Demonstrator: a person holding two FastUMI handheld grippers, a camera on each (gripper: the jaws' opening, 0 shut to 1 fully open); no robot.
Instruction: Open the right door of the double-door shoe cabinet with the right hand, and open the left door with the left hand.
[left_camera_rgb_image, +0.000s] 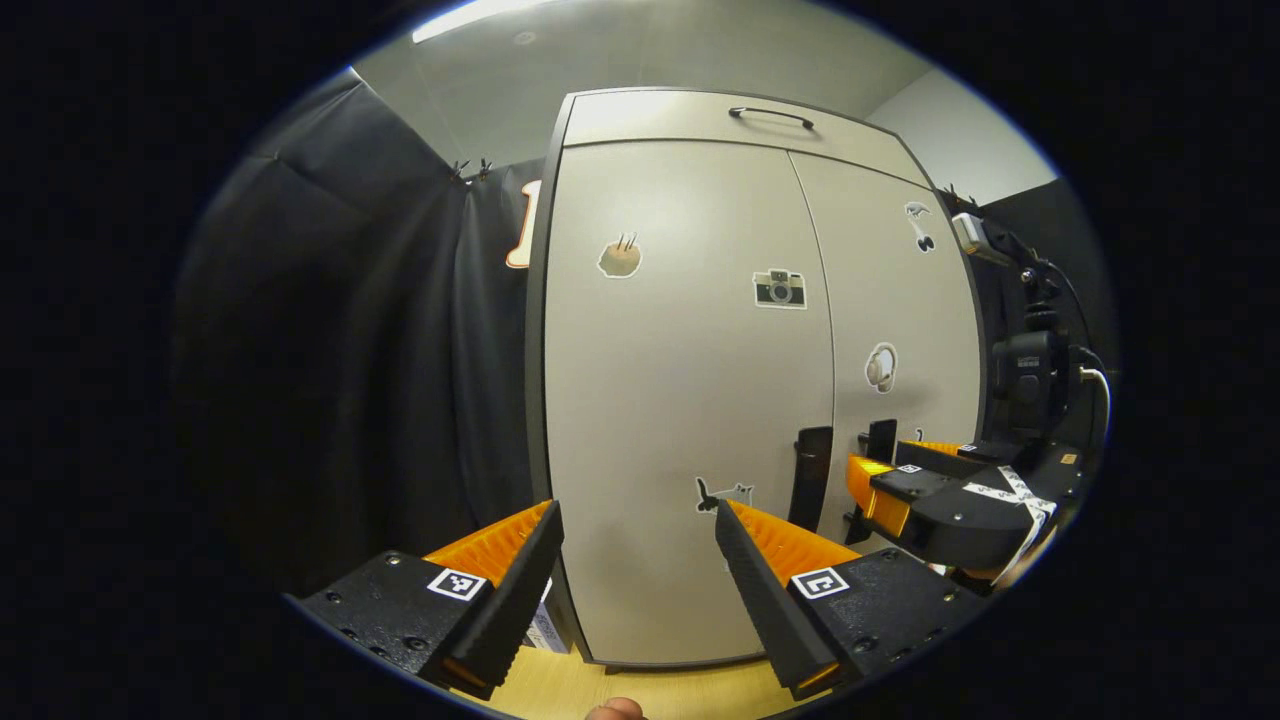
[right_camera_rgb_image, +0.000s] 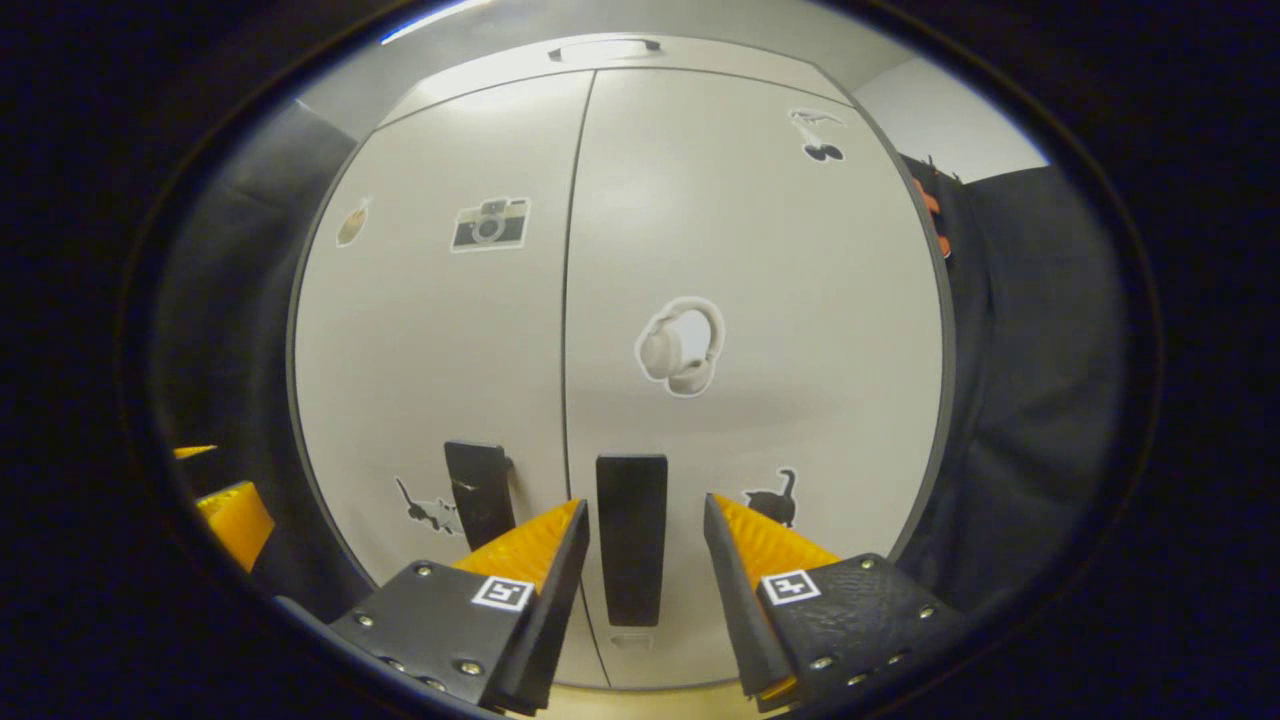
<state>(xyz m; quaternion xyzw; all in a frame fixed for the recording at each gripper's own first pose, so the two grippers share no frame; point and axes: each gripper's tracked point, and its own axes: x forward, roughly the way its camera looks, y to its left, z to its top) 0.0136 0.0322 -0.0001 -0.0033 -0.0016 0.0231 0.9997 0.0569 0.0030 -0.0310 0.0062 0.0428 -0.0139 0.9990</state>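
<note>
Right gripper (right_camera_rgb_image: 645, 535) is held level and pointed straight at the shoe cabinet (right_camera_rgb_image: 620, 250). Its fingers are spread wide, one on each side of the right door handle (right_camera_rgb_image: 632, 535); a gap is seen on both sides of the handle, so nothing is gripped. The handle is an upright dark bar set low on the right door (right_camera_rgb_image: 760, 300), just beside the seam where the two doors meet.

Left gripper (left_camera_rgb_image: 635, 555) is held farther back from the cabinet, aimed at the lower part of the left door (left_camera_rgb_image: 680, 400). Its fingers are likewise spread wide, with only bare door panel between them. The left door handle (left_camera_rgb_image: 810, 475) is seen to the right of these fingers, apart from them, low on the door near the centre seam. In the left gripper view the right gripper (left_camera_rgb_image: 885, 450) is seen close against the right door, by the handles.

Both doors are seen closed, flush with each other; the cabinet's contents are hidden. Stickers are noted on the doors: a camera (right_camera_rgb_image: 489, 223) on the left door, headphones (right_camera_rgb_image: 682, 347) on the right door, and a cat (right_camera_rgb_image: 772, 500) low on the right door. A narrow top panel with a dark handle (left_camera_rgb_image: 770, 115) is seen above the doors.

The cabinet stands on a pale wooden floor (left_camera_rgb_image: 600, 690). Black cloth (left_camera_rgb_image: 350, 350) hangs beside it.
</note>
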